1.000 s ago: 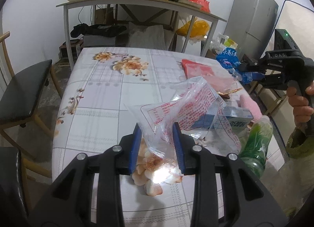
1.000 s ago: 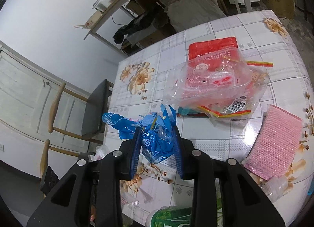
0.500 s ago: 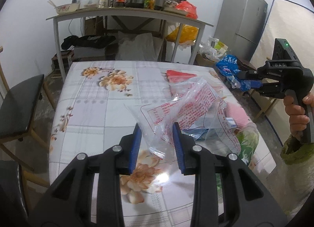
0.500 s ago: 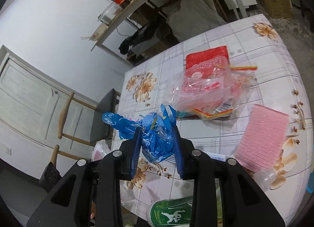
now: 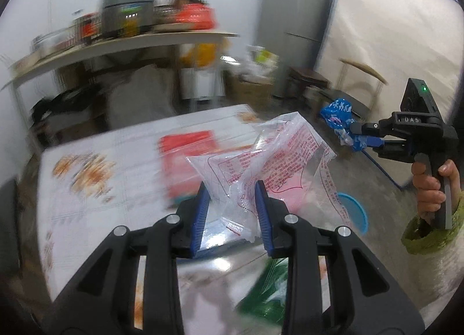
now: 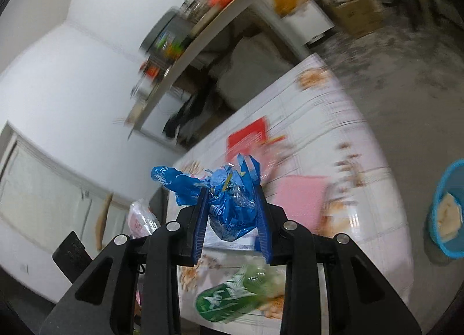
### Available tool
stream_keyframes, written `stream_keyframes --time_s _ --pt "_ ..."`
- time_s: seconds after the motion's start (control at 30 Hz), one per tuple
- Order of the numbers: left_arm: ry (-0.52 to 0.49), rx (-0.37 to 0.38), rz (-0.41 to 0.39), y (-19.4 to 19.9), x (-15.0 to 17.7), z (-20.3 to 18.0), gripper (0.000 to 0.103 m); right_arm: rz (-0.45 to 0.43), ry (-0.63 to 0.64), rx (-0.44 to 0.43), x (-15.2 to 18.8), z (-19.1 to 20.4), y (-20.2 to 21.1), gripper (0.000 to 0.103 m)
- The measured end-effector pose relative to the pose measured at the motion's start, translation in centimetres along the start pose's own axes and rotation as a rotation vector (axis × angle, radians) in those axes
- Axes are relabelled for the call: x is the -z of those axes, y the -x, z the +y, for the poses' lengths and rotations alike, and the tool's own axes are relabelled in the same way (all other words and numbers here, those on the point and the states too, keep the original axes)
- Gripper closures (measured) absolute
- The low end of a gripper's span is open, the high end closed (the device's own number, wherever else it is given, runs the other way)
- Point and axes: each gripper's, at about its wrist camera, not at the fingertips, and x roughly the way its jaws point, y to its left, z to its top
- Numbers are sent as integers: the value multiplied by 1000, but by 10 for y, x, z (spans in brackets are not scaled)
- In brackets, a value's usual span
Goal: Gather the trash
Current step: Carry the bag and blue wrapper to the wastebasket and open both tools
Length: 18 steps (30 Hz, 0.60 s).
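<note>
A lived-in home dining and storage room: a table under a white floral-print plastic cloth [image 5: 95, 178] stands before a long wooden side table [image 5: 121, 45] crowded with a dark grey rice cooker [image 5: 127, 18], jars and an orange-red plastic bag [image 5: 197, 14]. A tall grey refrigerator [image 5: 293, 24] stands in the corner; a round blue plastic wastebasket [image 6: 448, 213] sits on the bare concrete floor [image 6: 406, 53].

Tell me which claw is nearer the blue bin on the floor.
Right, by my reading. The right claw, shut on the blue wrapper, hangs past the table's edge on the blue bin's side. The left claw, gripping the clear bag, is over the table.
</note>
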Motion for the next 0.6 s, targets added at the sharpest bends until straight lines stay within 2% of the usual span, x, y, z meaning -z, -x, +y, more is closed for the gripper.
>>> stream_keyframes --time_s 0.17,0.33,0.4,0.6 --pt "-129 152 101 -55 -44 -72 73 -179 -165 101 6 -78 84 72" --pt "-195 279 274 -132 -71 -151 72 -290 -354 192 35 -157 137 72" --pt "-202 288 362 -167 -74 -182 72 -304 -436 222 53 -190 148 72" --pt "-269 277 529 -254 -57 -263 70 -282 -660 280 106 -271 144 72"
